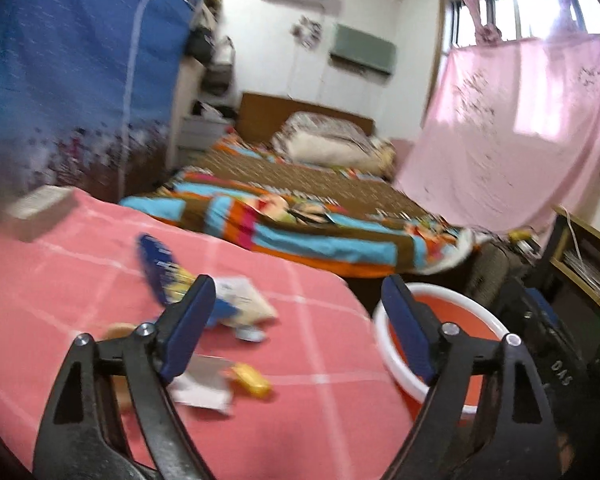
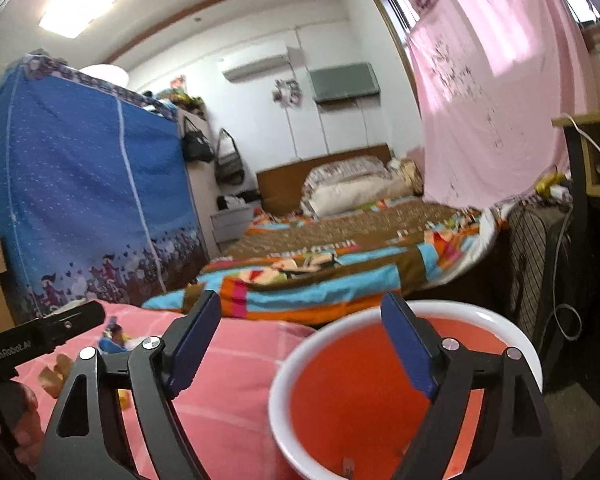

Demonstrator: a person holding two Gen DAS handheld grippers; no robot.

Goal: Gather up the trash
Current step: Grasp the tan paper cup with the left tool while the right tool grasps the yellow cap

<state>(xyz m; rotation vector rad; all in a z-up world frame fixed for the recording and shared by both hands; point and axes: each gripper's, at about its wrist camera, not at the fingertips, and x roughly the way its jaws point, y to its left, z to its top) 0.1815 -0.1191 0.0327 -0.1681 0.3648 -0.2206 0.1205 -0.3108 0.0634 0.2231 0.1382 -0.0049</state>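
Left gripper (image 1: 296,328) gapes empty; pinch the light, crinkly blue-yellow snack wrapper (image 1: 168,276) mid-body, it's slippery.

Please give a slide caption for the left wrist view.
Open left gripper above wrappers on a pink cloth, beside a red bin.

Two tongs (image 1: 298,334) (image 2: 300,344), one red bin (image 2: 312,360), one blue wrapper (image 1: 160,268), one yellow wrapper (image 1: 252,380), one bed (image 1: 300,208)

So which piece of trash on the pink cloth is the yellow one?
The small yellow wrapper, lying nearest the left gripper. The others are a blue packet and a white packet farther back.
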